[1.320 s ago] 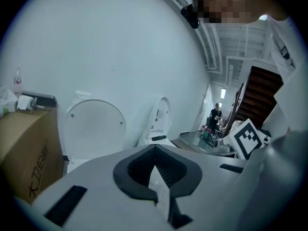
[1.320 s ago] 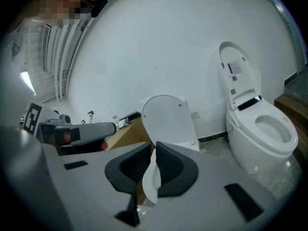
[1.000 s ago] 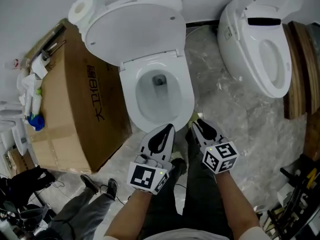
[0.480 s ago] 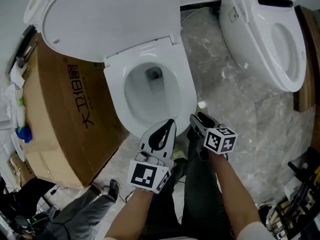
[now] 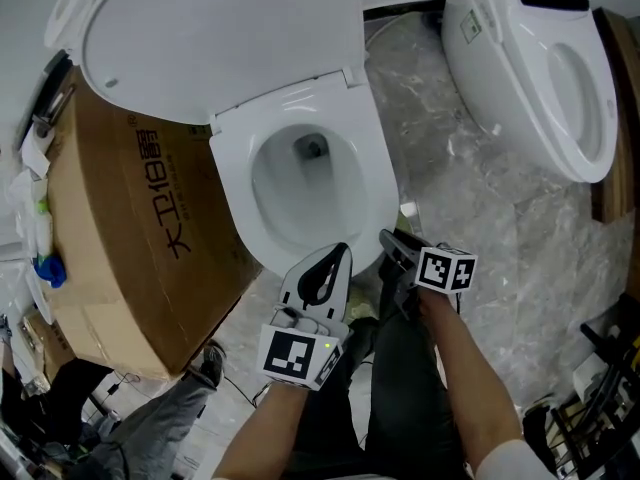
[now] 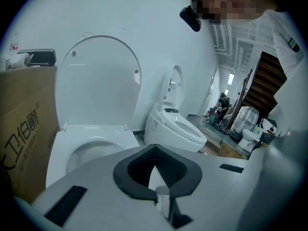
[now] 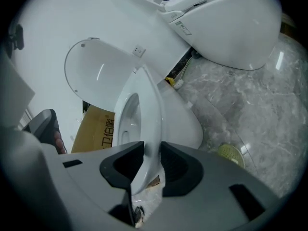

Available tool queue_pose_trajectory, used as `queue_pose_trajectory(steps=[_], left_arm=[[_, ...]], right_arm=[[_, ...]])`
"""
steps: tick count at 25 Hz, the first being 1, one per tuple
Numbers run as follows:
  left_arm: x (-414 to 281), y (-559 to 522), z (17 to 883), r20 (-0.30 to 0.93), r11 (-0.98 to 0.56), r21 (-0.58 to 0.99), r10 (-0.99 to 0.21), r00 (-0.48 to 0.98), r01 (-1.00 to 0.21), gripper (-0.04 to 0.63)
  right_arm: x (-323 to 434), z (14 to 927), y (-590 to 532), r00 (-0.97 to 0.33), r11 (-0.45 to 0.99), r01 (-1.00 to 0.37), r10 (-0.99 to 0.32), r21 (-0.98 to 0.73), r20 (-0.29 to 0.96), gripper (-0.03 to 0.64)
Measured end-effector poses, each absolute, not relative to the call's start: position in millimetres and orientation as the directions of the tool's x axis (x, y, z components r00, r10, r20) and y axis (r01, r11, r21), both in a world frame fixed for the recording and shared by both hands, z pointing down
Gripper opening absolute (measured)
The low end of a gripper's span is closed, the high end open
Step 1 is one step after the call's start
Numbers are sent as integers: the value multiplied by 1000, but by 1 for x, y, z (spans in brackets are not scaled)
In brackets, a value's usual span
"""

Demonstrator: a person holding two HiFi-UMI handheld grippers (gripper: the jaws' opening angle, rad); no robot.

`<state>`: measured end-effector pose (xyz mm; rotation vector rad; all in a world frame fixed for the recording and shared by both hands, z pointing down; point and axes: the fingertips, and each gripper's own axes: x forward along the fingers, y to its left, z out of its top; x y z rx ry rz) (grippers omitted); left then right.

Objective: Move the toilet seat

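A bathroom-fixture storeroom: toilet (image 5: 232, 173), second toilet (image 5: 500, 58) and cardboard carton (image 5: 120, 218) together.

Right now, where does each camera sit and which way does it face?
Head view: on the head, facing down at the seat; forearms, left gripper, right gripper show.
Left gripper view: on that gripper, shut jaws below, facing the raised lid.
Right gripper view: rolled, jaws just closing on the seat's edge.
Shared: lid, second toilet.

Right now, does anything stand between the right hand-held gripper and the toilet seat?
Nothing visible does. The right hand-held gripper has just been closing its jaws on the front edge of the toilet seat.
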<state>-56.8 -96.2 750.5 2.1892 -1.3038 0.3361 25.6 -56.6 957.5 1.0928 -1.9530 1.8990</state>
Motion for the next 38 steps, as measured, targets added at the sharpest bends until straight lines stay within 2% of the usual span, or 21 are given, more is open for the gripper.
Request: queue_pose_trajectory(steps=[2, 8, 19, 30, 38], left_arm=[[-58, -94, 744, 481, -363, 338, -726, 491, -868, 9], [-63, -89, 702, 467, -361, 339, -737, 489, -869, 9], [-81, -86, 573, 392, -344, 319, -800, 454, -883, 9], [-86, -132, 472, 343, -313, 286, -849, 402, -906, 9], [-77, -175, 456, 345, -282, 268, -865, 365, -921, 9]], right_arm=[[26, 954, -56, -705, -98, -631, -341, -770, 622, 95], [26, 913, -57, -733, -125, -587, -338, -800, 591, 91], [17, 786, -87, -780, -119, -495, -376, -861, 500, 91], [4, 696, -146, -830, -112, -441, -326, -891, 452, 120], [-6, 655, -190, -867, -125, -367, -313, -922, 387, 137]])
